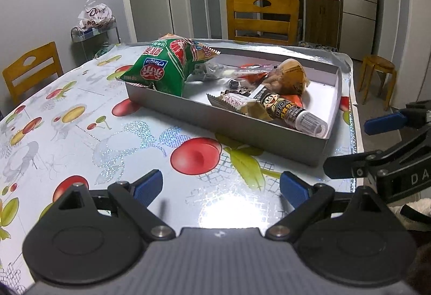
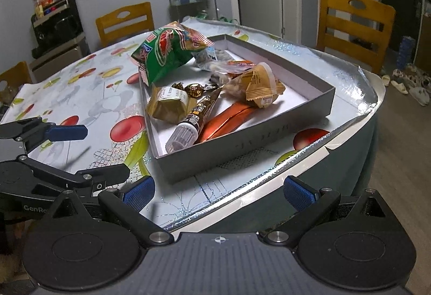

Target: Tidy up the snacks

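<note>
Snacks: piled loose in the grey box [image 2: 242,133], which sits on the tabletop [image 1: 80,133] near its edge.
Green bag [image 1: 161,65]: largest snack, propped over the box's far wall; likely light, puffy and crushable, best pinched at a crimped seam.
Orange packet [image 2: 226,119]: flat on the box floor; probably slippery foil.
Tan pastry pack [image 2: 167,103]: soft, easily dented.
Capped tube [image 1: 291,109]: stiff, safest taken across its body.
Left tool [image 1: 221,187]: fingers apart, holding nothing, short of the box.
Right tool [image 2: 218,188]: fingers apart, empty, over the tabletop edge.
</note>
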The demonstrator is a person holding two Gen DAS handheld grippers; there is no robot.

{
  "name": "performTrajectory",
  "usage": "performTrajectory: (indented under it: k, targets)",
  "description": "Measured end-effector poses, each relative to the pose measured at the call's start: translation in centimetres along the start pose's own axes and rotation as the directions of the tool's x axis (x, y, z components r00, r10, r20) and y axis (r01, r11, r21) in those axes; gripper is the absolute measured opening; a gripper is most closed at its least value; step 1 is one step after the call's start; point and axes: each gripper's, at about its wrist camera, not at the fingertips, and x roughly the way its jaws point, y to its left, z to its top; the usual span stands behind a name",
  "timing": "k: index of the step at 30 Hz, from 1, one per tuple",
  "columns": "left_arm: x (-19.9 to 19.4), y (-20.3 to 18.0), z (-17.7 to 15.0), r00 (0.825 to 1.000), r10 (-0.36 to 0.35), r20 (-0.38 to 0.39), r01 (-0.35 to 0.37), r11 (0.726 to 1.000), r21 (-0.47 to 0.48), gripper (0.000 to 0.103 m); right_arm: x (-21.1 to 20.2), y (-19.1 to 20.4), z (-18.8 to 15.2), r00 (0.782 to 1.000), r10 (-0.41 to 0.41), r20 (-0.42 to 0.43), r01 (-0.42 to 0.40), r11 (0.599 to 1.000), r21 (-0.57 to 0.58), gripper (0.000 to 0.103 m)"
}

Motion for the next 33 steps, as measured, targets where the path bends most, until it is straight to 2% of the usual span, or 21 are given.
performTrajectory:
  k: [33]
  targets:
    - [0.34,-0.22,-0.24,1.000,-0.004,-0.022,0.004,1.000,0.006,0.095,0.43,-0.20,-0.31,1.000,-0.001,-0.027,0.000,1.000,-0.001,0.103]
